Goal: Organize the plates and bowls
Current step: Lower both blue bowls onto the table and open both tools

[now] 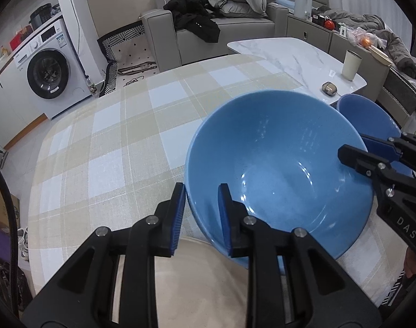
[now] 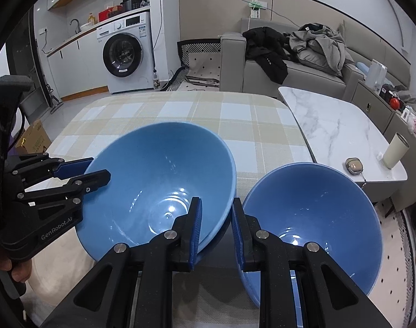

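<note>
Evidently early: both grippers, left gripper (image 1: 202, 213) and right gripper (image 2: 216, 229), pinch opposite rims of the large blue bowl (image 1: 279, 164) above the checked table (image 1: 112, 142); the smaller blue bowl (image 2: 311, 218) waits just beside, not yet nested.

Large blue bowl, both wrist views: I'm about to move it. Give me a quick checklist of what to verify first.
1. Right gripper on the large blue glazed bowl: ok, one finger inside the rim and one outside, closed on it.
2. Left gripper on the opposite rim: cannot tell. The fingers straddle the rim, but firm pad contact is unclear.
3. Large bowl empty: ok.
4. Smaller blue bowl upright and empty: ok.
5. Gap between the two bowls: cannot tell. They sit very close, and the right gripper hides the spot.
6. Beige checked tablecloth beyond the bowls free for setting down: ok.
</note>
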`<control>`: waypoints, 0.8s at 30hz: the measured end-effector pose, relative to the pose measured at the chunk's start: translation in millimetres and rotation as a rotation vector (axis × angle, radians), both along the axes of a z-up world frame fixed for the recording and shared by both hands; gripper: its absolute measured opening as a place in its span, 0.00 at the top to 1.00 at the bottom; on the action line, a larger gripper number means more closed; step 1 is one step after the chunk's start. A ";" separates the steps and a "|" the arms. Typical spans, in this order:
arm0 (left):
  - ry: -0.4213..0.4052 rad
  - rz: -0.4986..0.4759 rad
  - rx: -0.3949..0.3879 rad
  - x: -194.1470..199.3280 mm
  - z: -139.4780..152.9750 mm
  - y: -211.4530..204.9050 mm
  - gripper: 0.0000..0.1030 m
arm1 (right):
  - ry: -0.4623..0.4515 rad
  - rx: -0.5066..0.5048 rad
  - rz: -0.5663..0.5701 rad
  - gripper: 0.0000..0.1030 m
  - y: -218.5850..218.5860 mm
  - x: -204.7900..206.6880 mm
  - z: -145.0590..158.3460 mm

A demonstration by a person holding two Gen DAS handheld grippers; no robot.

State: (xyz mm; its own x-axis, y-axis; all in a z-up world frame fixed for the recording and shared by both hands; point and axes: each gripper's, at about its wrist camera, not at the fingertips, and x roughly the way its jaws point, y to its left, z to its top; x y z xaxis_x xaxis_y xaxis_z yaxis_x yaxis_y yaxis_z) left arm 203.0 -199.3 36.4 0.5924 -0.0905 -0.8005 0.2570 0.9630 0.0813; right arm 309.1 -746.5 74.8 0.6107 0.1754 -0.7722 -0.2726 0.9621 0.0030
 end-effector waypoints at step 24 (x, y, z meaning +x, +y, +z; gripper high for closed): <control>-0.053 -0.018 -0.248 -40.4 39.7 7.0 0.01 | -0.175 0.153 -0.122 0.02 -66.2 -38.2 39.8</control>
State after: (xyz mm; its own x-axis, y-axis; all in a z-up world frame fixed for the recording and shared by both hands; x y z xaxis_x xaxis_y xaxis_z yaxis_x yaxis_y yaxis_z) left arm 162.7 -192.3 76.2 0.6292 -0.2911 -0.7207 0.2764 0.9504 -0.1426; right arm 271.0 -812.7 114.6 0.7562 0.1986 -0.6234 -0.1635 0.9800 0.1138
